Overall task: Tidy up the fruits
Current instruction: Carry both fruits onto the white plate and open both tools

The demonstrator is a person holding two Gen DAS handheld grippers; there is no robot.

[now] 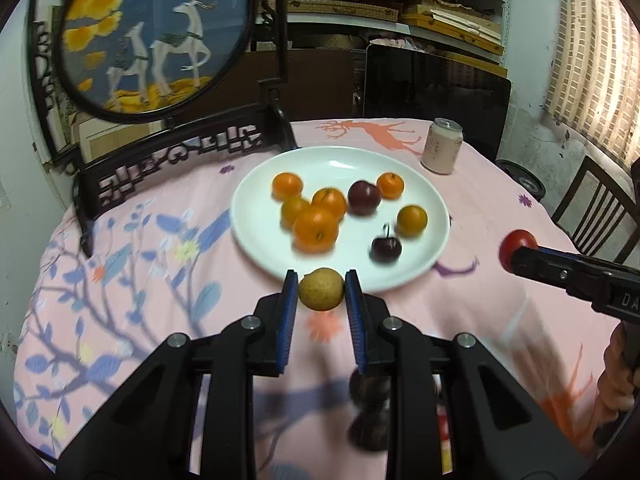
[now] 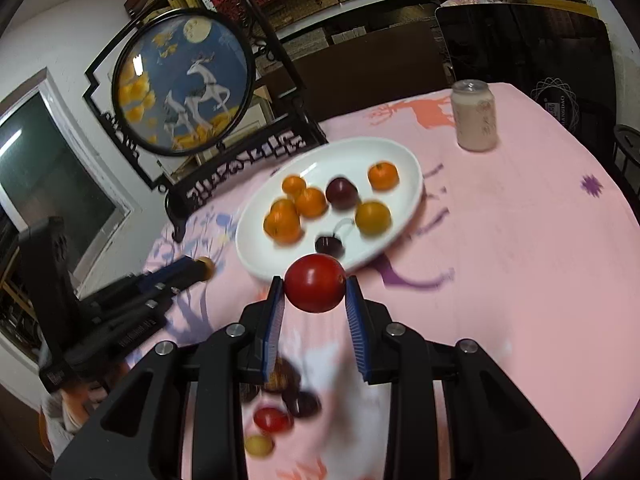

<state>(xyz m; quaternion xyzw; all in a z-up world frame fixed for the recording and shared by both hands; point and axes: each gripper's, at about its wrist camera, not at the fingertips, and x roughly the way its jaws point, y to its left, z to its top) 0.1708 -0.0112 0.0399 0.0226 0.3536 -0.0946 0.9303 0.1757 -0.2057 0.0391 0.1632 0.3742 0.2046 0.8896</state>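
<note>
**Operator A:** Report the left gripper (image 1: 321, 280).

**Operator B:** Its jaws are closed on a small yellow-brown fruit (image 1: 321, 289), with a blue pad pressing on each side. The fruit is held above the pink cloth of the bench (image 1: 500, 184), just in front of the near rim of the white plate (image 1: 320, 160). In the right wrist view the same gripper shows at the left, with the fruit at its tip.

**Operator A:** Report the right gripper (image 2: 315, 284).

**Operator B:** Its jaws are closed on a red round fruit (image 2: 315, 288), gripped at both sides by the blue pads. The fruit is held clear of the cloth, just in front of the plate's near rim.

**Operator A:** Contents of the plate?

**Operator B:** Six orange fruits: four clustered at the left (image 1: 315, 229), one at the far right (image 1: 390, 185) and one at the right (image 1: 412, 221). A dark plum (image 1: 363, 197) lies between the cluster and the far-right orange fruit. A dark cherry (image 1: 385, 249) with its stem lies near the front rim.

**Operator A:** Loose fruit?

**Operator B:** Several blurred pieces lie on the cloth beneath the right gripper: dark ones, a small red one (image 2: 272, 419) and a yellow one (image 2: 259, 445).

**Operator A:** Other items?

**Operator B:** A pale can (image 1: 442, 146) stands upright beyond the plate on the right. A round deer screen (image 1: 156, 32) in a black frame stands at the far left of the bench.
</note>
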